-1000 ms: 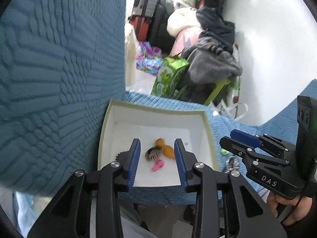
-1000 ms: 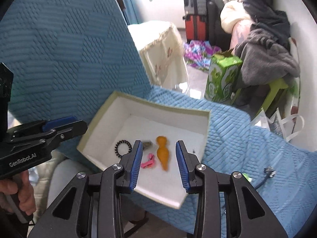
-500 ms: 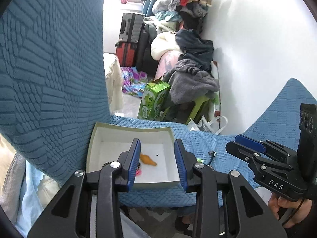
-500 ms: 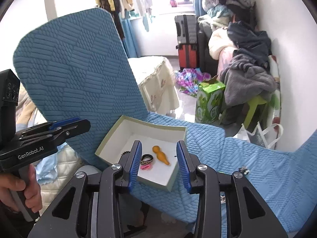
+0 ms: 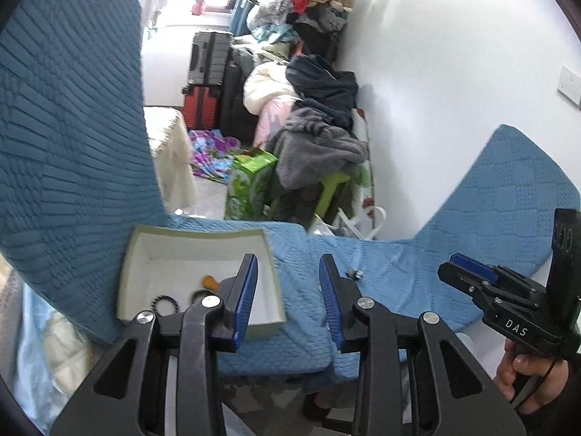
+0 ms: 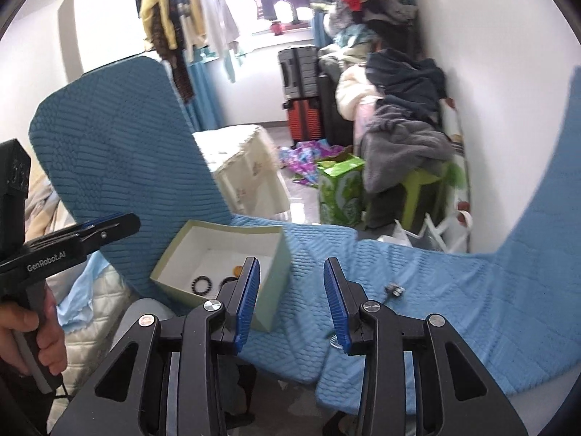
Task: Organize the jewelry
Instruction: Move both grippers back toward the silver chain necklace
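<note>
A shallow white box [image 5: 198, 243] [image 6: 279, 254] sits on the blue quilted cloth [image 5: 417, 272] [image 6: 454, 290]. It holds a black beaded ring [image 5: 165, 303] [image 6: 201, 285], an orange piece [image 5: 210, 282] [image 6: 238, 270] and another dark ring [image 5: 200, 295] partly hidden by my fingers. A small silver piece [image 5: 354, 273] [image 6: 394, 289] lies on the cloth right of the box. My left gripper [image 5: 288, 301] is open and empty, well back from the box. My right gripper [image 6: 290, 305] is open and empty too; it shows in the left wrist view [image 5: 468, 272].
The cloth rises on both sides like chair backs. Behind stand a green carton [image 5: 250, 189] [image 6: 339, 189], a green stool with piled clothes [image 6: 403, 138], suitcases [image 5: 208, 83] and a white wall at the right.
Both grippers have pulled back and up from the box, which now looks small and far. Both stay open and empty. The silver piece has come into view.
</note>
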`<state>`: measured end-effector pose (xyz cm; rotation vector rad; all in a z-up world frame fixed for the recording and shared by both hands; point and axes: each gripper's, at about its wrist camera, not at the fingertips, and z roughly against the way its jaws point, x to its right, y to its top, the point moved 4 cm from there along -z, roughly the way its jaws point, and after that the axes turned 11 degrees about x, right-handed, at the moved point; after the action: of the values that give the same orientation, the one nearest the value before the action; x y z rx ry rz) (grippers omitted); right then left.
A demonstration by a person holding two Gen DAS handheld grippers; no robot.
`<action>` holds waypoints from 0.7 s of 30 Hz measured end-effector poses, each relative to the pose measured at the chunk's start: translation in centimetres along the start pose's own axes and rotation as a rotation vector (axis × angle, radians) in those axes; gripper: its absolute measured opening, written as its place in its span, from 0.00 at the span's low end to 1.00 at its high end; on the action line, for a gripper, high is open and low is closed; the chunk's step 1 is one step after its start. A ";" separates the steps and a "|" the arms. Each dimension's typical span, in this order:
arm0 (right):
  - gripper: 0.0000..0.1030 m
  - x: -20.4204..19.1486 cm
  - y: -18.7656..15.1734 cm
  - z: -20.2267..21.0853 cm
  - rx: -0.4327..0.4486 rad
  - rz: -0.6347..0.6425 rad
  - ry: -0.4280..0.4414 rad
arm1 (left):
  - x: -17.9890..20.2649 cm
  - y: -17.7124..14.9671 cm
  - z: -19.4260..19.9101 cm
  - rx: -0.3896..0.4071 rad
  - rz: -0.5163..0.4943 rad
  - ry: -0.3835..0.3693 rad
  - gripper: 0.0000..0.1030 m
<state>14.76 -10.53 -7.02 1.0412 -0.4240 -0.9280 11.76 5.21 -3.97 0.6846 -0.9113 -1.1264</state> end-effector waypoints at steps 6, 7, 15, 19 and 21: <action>0.33 2.3 -2.6 2.4 -0.004 -0.041 -0.059 | 2.9 -2.4 -1.4 -0.058 0.009 -0.083 0.35; 0.33 2.8 -3.1 2.6 -0.005 -0.051 -0.071 | 3.4 -2.9 -1.9 -0.071 0.008 -0.095 0.35; 0.33 6.3 -8.0 2.3 -0.041 -0.132 -0.134 | 6.2 -7.3 -5.2 -0.162 -0.005 -0.158 0.35; 0.33 7.4 -9.9 0.9 -0.066 -0.156 -0.135 | 7.6 -9.6 -7.6 -0.215 -0.028 -0.181 0.34; 0.33 8.0 -10.5 0.2 -0.076 -0.161 -0.136 | 7.8 -10.4 -8.7 -0.229 -0.037 -0.183 0.34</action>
<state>14.45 -19.10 -17.05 0.9567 -0.4185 -1.1545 15.95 -5.26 -14.81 0.4170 -0.9083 -1.3195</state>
